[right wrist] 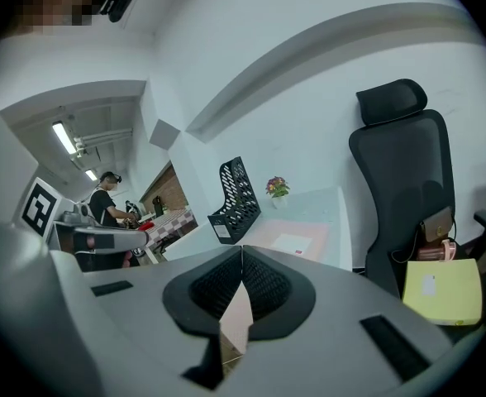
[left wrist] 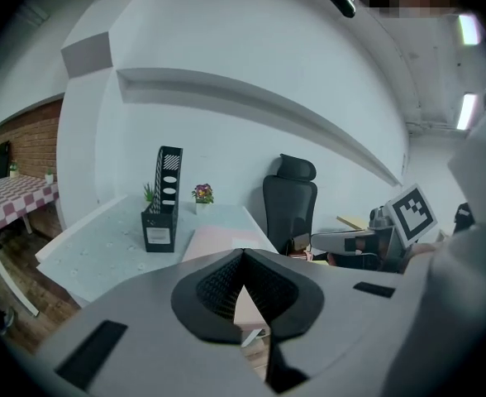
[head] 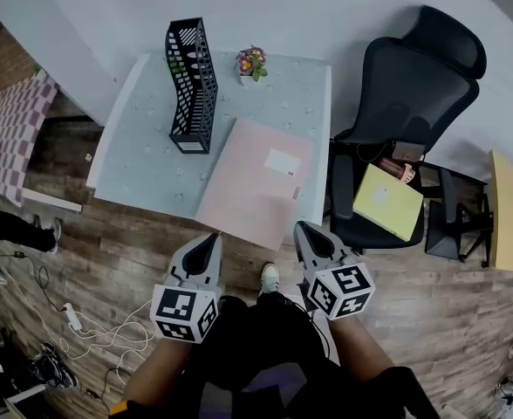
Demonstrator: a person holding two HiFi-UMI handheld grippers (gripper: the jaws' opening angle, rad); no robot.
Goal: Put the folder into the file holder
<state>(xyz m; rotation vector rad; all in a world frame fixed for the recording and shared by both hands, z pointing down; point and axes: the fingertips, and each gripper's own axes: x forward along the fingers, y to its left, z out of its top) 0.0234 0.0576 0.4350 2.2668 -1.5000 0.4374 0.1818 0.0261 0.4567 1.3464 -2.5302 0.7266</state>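
Looks like an office. Pale desk (head: 143, 164) with a black file holder (head: 191, 85) and a pink folder (head: 256, 182) on top (plus a tiny flower pot (head: 250, 64)). Just right of the desk, a black swivel chair (head: 413, 85). Left of the desk, white cables (head: 91, 326) on a wood floor (head: 413, 304).

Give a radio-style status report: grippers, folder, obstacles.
Left gripper, right gripper shut, empty, short of table. Pink folder flat on table beside upright file holder. Nothing lies between them.

The left tool (head: 211, 241) and the right tool (head: 302, 230) were held out side by side in front of the body, each tilted slightly downward, tips converging, jaws closed together on nothing.
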